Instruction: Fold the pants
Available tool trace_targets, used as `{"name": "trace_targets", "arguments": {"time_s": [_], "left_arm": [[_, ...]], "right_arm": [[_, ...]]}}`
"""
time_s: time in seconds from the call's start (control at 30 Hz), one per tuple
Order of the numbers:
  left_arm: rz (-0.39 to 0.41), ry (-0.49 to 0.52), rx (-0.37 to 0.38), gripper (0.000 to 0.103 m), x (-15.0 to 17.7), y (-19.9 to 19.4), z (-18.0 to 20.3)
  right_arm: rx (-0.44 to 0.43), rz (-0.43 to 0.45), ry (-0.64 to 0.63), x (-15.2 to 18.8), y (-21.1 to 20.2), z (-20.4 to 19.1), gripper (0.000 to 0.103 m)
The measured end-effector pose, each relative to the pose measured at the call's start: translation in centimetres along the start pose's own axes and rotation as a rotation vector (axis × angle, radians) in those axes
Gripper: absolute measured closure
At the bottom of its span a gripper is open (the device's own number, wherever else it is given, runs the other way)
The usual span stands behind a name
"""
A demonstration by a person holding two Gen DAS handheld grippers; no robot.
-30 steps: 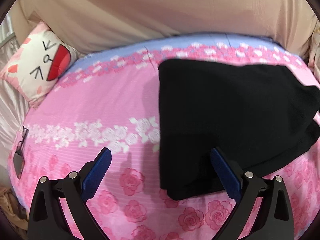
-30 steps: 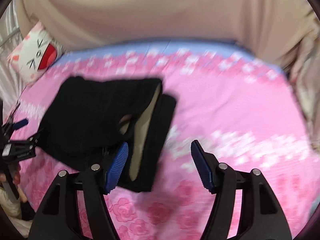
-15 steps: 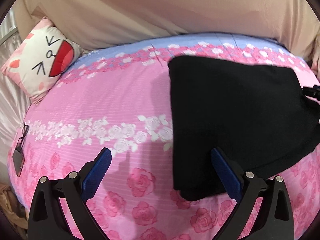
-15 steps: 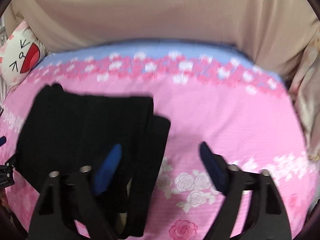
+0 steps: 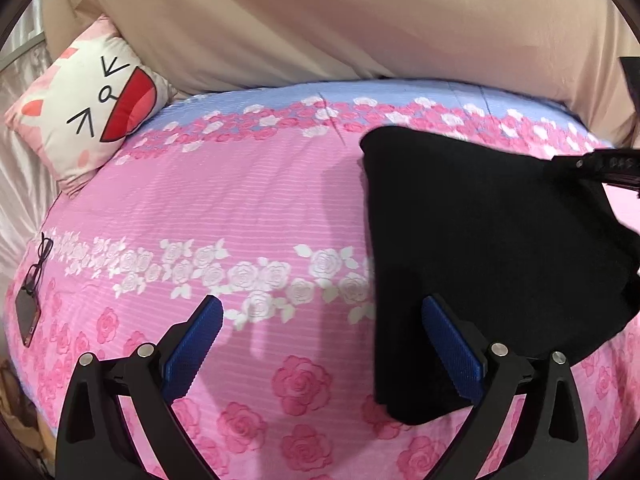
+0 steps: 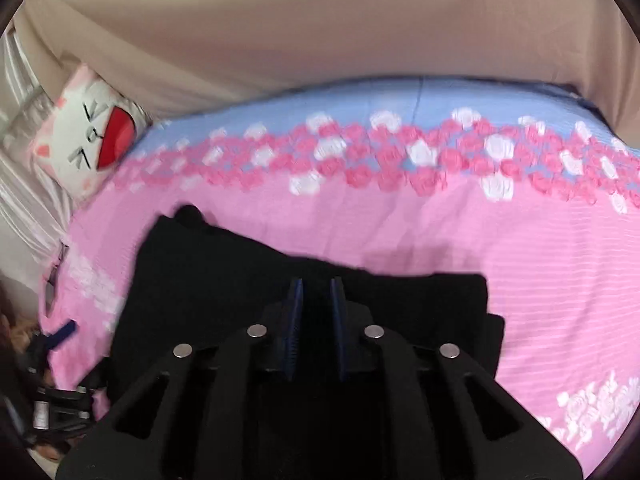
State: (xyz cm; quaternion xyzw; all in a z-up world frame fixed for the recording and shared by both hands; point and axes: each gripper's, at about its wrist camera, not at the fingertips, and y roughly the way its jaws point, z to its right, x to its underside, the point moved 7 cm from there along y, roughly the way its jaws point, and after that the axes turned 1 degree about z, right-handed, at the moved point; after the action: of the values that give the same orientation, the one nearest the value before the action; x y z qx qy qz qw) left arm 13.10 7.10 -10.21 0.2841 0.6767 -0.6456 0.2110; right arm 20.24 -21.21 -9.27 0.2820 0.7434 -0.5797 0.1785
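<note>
A square cartoon-face cushion point(image 5: 86, 110) sits at the far left edge of the pink rose-print bedspread point(image 5: 240, 208), broad bare cloth beside it. The left gripper point(image 5: 320, 334) gapes wide, empty. The folded black pants point(image 5: 472, 248) lie right of centre; the right gripper point(image 6: 316, 304) is closing over them (blurred, probably pinching fabric).

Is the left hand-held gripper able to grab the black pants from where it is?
Probably yes. The left hand-held gripper is open, and its right finger already overlaps the near edge of the pants lying flat on the bed. Nothing lies between them.
</note>
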Motion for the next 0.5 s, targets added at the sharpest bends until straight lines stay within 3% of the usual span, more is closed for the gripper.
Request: {"name": "trace_targets", "arguments": {"time_s": [0.07,0.17,0.23,0.4,0.5], "left_arm": [[-0.001,-0.014,-0.004,0.005,0.0,0.0,-0.6],[-0.019,-0.044,-0.016,0.005,0.2,0.6,-1.5],[-0.035,-0.056,-0.022,0.005,0.5,0.7,-2.0],[-0.038,-0.064,-0.064,0.005,1.0,0.5,-4.0],[-0.037,-0.083,-0.075,0.005,1.1,0.2,-5.3]], "right_arm": [[-0.016,-0.001,-0.089,-0.5,-0.4,-3.4,0.085],[-0.123,-0.064,-0.231,-0.5,2.1,-10.6,0.085],[-0.109,-0.092,-0.338,-0.5,5.5,-14.9,0.085],[0.014,-0.086,-0.398,-2.5,11.4,-16.7,0.068],[-0.037,-0.079,-0.336,-3.5,10.0,-16.3,0.069]]}}
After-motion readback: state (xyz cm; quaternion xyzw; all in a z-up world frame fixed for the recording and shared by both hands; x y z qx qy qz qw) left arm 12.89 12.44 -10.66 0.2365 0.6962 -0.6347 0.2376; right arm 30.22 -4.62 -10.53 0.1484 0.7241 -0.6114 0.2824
